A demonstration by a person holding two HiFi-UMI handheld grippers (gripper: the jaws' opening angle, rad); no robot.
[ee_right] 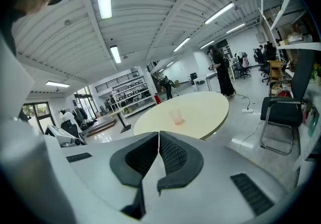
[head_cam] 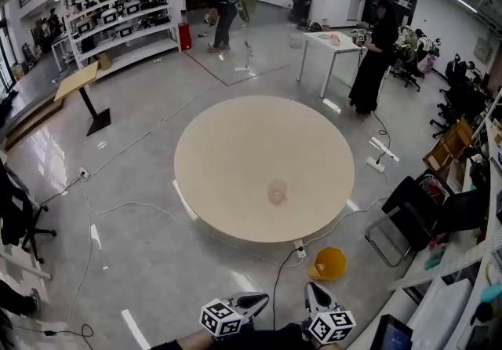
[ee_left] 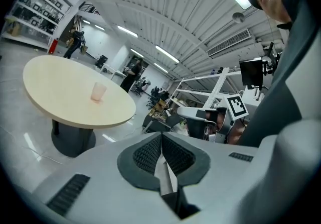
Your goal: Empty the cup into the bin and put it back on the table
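We judge this to be the approach, with nothing picked up yet: the left gripper (ee_left: 161, 137) and the right gripper (ee_right: 158, 135) both have their jaws pressed together on nothing. The cup (head_cam: 277, 191) stands upright well ahead of both, on the near part of the round table (head_cam: 227, 144). Next we must close in and open one pair of jaws around it. The yellow bin (head_cam: 328, 264) sits on the floor (head_cam: 149, 254) just ahead of the right jaws. Cables (head_cam: 129, 151), shelves (head_cam: 118, 15) and people (head_cam: 375, 54) lie far beyond.
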